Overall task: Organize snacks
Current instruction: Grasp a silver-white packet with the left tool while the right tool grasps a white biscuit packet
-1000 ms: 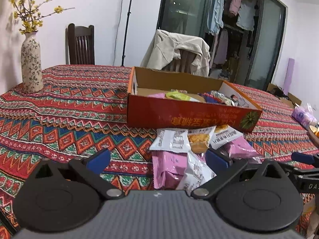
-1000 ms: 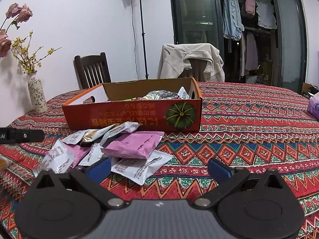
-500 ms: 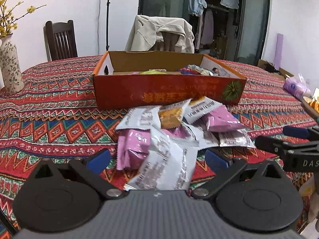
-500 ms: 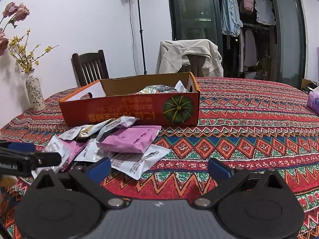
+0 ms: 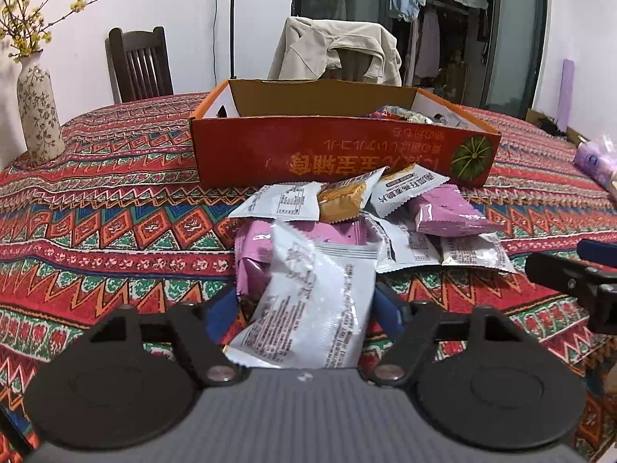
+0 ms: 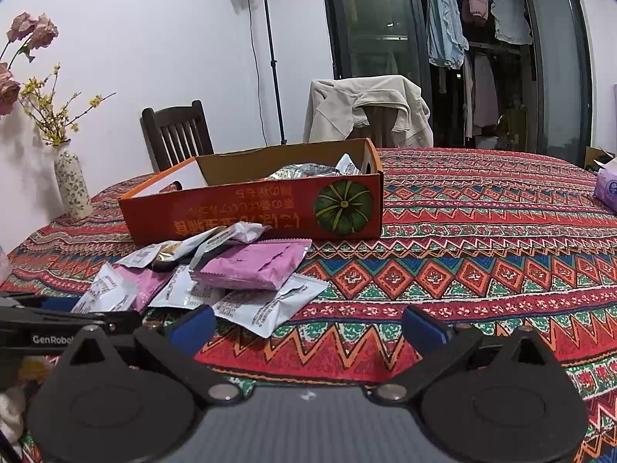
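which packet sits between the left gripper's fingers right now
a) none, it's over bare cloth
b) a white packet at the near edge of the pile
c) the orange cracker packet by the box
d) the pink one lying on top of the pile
b: in the left wrist view the white packet fills the gap between the fingers of the left gripper, at the near edge of the pile.

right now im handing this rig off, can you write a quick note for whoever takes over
Left gripper: closing around a white snack packet at the near edge of the pile; whether it is gripped yet is unclear.
Right gripper: open, empty, over the tablecloth right of the pile.
Orange box: behind the pile, already holding some snacks.
Left to do: loose packets, including a pink packet and an orange cracker pack, lie in front of the box and need to go in.
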{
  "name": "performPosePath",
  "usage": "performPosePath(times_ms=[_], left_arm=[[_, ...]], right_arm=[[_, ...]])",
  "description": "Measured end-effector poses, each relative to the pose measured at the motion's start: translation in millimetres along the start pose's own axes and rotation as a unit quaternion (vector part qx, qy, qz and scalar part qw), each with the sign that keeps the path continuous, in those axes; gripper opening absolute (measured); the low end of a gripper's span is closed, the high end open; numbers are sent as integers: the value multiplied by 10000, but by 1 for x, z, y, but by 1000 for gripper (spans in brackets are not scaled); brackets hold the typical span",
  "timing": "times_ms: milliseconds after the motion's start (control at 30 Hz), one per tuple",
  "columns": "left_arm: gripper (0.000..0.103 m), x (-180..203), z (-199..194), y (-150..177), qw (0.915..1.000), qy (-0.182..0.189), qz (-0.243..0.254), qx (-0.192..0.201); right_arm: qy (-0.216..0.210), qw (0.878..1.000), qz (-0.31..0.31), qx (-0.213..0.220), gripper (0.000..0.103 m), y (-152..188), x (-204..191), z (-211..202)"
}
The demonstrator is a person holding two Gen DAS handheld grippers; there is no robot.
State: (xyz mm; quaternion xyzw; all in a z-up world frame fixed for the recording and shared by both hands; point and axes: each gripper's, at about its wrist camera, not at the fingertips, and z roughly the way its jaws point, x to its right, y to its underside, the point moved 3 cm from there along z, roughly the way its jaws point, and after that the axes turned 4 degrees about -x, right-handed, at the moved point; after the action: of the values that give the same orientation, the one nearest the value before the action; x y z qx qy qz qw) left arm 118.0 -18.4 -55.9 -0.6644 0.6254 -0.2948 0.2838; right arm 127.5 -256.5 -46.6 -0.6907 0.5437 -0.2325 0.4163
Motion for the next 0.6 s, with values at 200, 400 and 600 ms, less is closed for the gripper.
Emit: performPosePath(times_ms=[200, 400, 600], left_arm=[[57, -8, -9, 0, 9997, 184, -157, 48], [56, -19, -24, 3, 9988, 370, -297, 154], [56, -30, -42, -2, 9969, 495, -425, 438]], right_arm=[[14, 10000, -27, 33, 103, 1, -3, -6], [50, 9999, -73, 80, 103, 2, -9, -14], [83, 9998, -119, 115, 103, 1, -13, -19]])
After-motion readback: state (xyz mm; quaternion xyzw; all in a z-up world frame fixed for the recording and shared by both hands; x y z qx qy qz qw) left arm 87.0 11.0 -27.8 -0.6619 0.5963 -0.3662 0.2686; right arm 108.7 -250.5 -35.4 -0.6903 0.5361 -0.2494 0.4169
